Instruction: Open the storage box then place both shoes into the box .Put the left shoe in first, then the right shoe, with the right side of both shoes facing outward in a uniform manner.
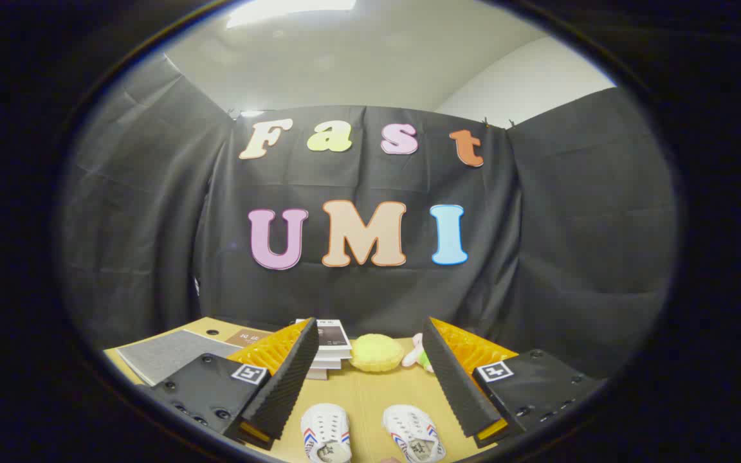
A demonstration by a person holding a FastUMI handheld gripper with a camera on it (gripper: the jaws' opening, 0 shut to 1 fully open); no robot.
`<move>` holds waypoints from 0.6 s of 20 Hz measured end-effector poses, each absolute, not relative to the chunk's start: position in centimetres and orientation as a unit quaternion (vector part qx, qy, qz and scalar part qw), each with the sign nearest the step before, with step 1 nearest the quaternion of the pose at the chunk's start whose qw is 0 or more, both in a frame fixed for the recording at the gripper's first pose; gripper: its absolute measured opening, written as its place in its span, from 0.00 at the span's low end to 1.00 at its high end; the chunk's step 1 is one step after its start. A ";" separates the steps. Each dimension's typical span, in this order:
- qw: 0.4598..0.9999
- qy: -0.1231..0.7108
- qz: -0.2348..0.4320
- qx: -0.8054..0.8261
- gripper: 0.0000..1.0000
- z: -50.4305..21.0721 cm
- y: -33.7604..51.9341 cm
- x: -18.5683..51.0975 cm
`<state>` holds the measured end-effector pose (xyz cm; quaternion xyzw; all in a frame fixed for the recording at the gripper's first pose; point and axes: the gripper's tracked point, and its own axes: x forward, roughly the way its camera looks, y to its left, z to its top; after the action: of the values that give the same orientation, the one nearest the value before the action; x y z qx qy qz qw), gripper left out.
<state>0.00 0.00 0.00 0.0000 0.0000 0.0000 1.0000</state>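
Two white sneakers with red and blue side stripes stand side by side on the wooden table, toes pointing away from me. The left shoe (325,432) and the right shoe (414,432) lie low between my two fingers, close to me. My gripper (370,334) is open wide, held above the table, with nothing between its fingers. A storage box cannot be made out.
Beyond the fingers lie a stack of books (332,347), a yellow round plush (377,352) and a small white plush toy (417,352). A grey mat (168,354) and a brown card (245,336) rest at the far left of the table (364,399).
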 end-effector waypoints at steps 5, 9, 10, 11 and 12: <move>1.000 -0.002 0.007 -0.001 1.00 0.3 0.4 0.3; 1.000 -0.002 0.012 -0.002 1.00 0.1 0.4 0.4; 1.000 -0.002 0.014 -0.001 1.00 0.2 0.3 0.5; 1.000 -0.003 0.015 0.000 1.00 0.1 0.3 0.6; 1.000 -0.004 0.016 -0.001 1.00 0.2 0.3 0.6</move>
<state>0.64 0.28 0.18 -0.0010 -0.0042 0.0165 0.9999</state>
